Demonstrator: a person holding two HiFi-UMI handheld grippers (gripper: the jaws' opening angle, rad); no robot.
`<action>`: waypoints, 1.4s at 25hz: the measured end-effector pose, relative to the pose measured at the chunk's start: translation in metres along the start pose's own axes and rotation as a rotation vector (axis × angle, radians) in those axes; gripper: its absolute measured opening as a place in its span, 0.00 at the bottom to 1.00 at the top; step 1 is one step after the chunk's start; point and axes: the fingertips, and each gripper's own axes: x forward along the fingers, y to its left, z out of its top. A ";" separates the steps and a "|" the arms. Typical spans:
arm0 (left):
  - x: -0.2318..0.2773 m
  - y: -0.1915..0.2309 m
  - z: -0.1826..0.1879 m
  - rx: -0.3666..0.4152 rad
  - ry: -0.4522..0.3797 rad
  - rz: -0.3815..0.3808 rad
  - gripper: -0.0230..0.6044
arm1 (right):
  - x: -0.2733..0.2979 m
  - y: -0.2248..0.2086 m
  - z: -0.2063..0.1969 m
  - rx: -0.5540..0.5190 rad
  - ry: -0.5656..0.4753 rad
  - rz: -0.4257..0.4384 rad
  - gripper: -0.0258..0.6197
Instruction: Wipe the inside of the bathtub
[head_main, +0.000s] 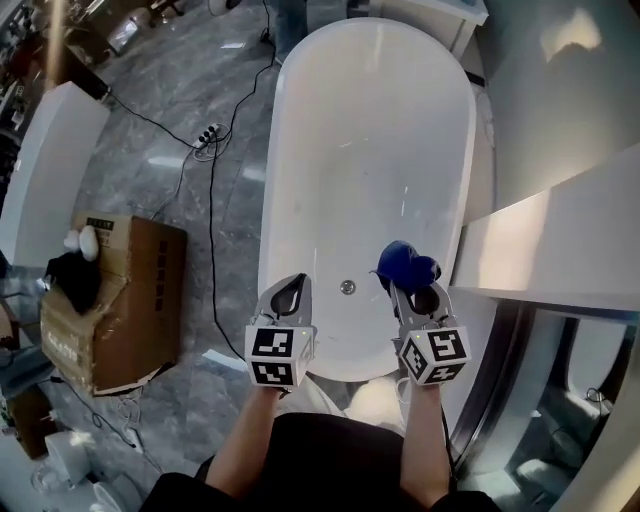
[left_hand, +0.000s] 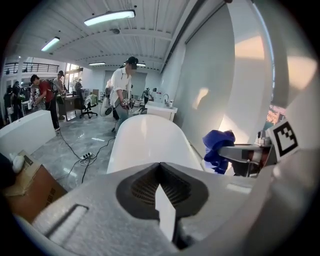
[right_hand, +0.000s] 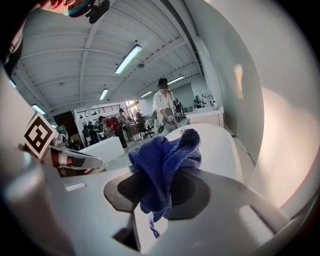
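Observation:
A white oval bathtub (head_main: 300, 130) fills the middle of the head view, with a round drain (head_main: 347, 287) near its close end. My right gripper (head_main: 412, 288) is shut on a crumpled blue cloth (head_main: 404, 264), held above the tub's near right side. The same blue cloth (right_hand: 167, 165) bulges out between the jaws in the right gripper view. My left gripper (head_main: 288, 291) hovers above the near left part of the tub, shut with nothing in it. The left gripper view shows the tub (left_hand: 145, 140) stretching ahead, and the blue cloth (left_hand: 217, 147) at the right.
A cardboard box (head_main: 120, 300) stands on the grey floor left of the tub, with a power strip (head_main: 207, 135) and cables beside it. A white wall ledge (head_main: 560, 240) runs along the right. Several people (left_hand: 122, 87) stand beyond the tub's far end.

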 end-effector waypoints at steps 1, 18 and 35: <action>0.002 -0.003 0.000 -0.002 0.003 0.005 0.04 | 0.001 -0.006 -0.002 -0.001 0.002 0.007 0.22; 0.112 0.019 -0.078 0.259 0.216 -0.294 0.04 | 0.065 -0.034 -0.118 0.147 0.073 -0.225 0.22; 0.218 0.052 -0.196 0.434 0.408 -0.358 0.04 | 0.153 -0.048 -0.278 0.266 0.188 -0.200 0.22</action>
